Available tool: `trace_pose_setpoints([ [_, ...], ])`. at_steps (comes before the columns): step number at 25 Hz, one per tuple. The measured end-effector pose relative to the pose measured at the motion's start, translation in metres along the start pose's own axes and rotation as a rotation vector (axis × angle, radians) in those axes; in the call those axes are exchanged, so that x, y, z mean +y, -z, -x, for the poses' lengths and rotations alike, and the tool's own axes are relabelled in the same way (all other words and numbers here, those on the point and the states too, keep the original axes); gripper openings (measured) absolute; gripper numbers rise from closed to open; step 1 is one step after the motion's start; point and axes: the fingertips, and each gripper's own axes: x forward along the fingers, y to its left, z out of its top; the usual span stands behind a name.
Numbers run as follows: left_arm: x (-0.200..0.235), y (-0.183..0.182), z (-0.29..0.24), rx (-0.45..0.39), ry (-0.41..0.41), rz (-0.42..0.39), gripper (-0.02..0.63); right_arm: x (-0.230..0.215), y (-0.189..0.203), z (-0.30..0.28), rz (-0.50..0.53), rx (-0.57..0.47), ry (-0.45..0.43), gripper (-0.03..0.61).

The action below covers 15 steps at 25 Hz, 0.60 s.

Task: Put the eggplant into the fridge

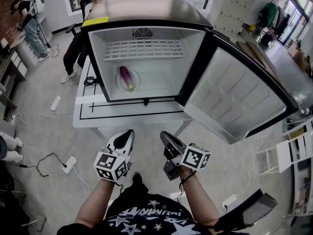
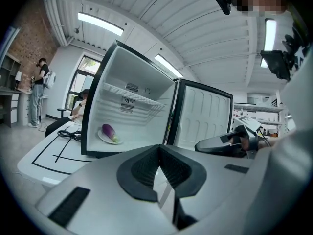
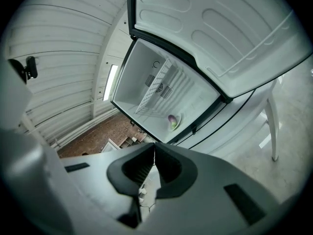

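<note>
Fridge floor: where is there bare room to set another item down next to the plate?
The fridge floor is bare from the plate holding the eggplant across to the right wall, by the open door. The wire shelf above is bare too. It is tight only between the plate and the left wall.

This looks like a research lab or test workshop rather than a home. A small fridge stands with its door open on a white table marked with black tape lines. On the grey floor left of the fridge lie power strips and loose cables. Behind the fridge a person sits at the table. Farther left another person stands near a brick wall. Right of the fridge (well back) stand pale lockers. Strip lights run along a ribbed white ceiling.
</note>
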Motion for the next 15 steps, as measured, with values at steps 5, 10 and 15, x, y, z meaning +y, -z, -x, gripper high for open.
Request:
trace_pose_setpoints([
  [5, -0.040, 0.005, 0.014, -0.002, 0.004, -0.017, 0.009, 0.008, 0.007, 0.044, 0.016, -0.007, -0.011, 0.008],
  [10, -0.086, 0.014, 0.035, -0.003, 0.015, -0.047, 0.009, 0.015, 0.016, 0.092, 0.016, -0.027, -0.025, 0.008],
  [15, -0.125, 0.024, 0.062, -0.005, 0.004, -0.051, 0.009, 0.027, 0.032, 0.136, 0.028, -0.020, -0.042, 0.008],
])
